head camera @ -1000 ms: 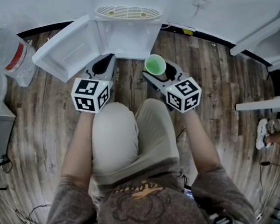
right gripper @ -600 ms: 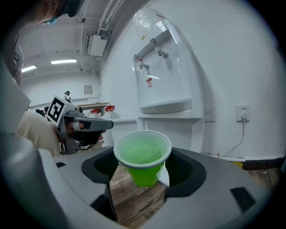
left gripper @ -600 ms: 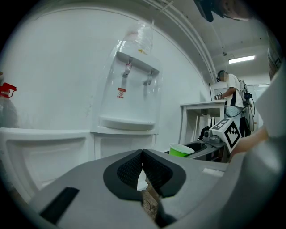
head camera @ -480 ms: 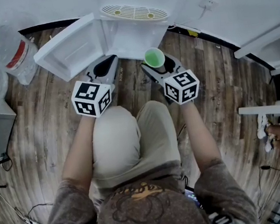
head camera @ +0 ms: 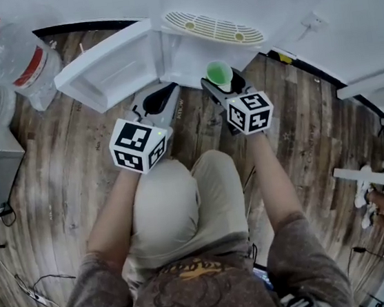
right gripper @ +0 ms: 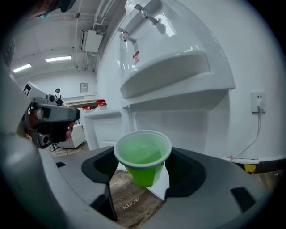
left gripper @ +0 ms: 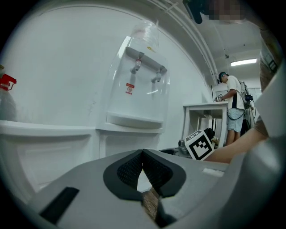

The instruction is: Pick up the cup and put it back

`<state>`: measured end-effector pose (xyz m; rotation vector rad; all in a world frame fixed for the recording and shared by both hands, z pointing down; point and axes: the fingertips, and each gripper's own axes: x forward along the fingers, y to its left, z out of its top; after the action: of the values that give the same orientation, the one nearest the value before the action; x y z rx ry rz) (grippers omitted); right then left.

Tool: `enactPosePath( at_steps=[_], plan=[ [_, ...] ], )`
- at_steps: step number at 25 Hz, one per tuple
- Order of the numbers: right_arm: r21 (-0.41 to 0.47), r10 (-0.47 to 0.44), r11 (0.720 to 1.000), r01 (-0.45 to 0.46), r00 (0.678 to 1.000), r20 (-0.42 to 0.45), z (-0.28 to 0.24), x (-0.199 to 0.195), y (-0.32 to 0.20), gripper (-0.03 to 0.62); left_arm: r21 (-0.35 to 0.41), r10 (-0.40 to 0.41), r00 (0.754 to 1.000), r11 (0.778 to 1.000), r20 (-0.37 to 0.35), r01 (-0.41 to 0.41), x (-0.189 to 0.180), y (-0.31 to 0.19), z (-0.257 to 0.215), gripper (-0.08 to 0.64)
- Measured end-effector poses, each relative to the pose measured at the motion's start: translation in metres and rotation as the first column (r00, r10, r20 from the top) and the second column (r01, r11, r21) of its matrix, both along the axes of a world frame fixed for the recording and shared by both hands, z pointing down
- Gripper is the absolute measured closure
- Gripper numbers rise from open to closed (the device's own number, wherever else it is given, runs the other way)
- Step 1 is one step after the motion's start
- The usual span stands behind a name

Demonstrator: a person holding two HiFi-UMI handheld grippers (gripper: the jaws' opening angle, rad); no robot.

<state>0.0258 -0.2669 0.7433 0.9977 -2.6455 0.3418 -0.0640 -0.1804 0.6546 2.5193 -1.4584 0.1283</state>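
As the cup point(right gripper: 143, 156) sits upright between the fingers point(right gripper: 99, 166) of the right gripper point(head camera: 222, 81), it is off the floor, squeezed from both sides below the rim. That puts it top centre of the head view, right in front of the water dispenser point(head camera: 212, 26). It's a green cup; can't tell if there's liquid in it. It's held level, likely so it can go down flat on its base.

The dispenser's lower cabinet point(head camera: 191, 58) is open, its door point(head camera: 102, 70) swung out toward the upper left. Going by the task, that compartment is probably where the cup goes back, and the gripper points at it.

The left gripper point(head camera: 160, 99) is lower left of the cup, near the door's lower edge. Its fingers point(left gripper: 128, 171) are closed tip to tip on nothing, and wood floor point(head camera: 55, 173) shows through the gap behind them. It's probably parked there out of the way of the opening.

Next move as I read it: ease the cup in, set it down, then release. Risk: clipping the cabinet edge with the rim.
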Motion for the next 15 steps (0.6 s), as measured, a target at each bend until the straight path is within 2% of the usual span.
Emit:
enactPosePath(
  at_steps=[15],
  plan=[
    [0.002, 0.09, 0.996, -0.09, 0.995, -0.043, 0.085, -0.018, -0.095, 0.267, -0.035, 0.001, 0.999, 0.999, -0.054, -0.003, -0.014, -0.024, 0.02, 0.557]
  ],
)
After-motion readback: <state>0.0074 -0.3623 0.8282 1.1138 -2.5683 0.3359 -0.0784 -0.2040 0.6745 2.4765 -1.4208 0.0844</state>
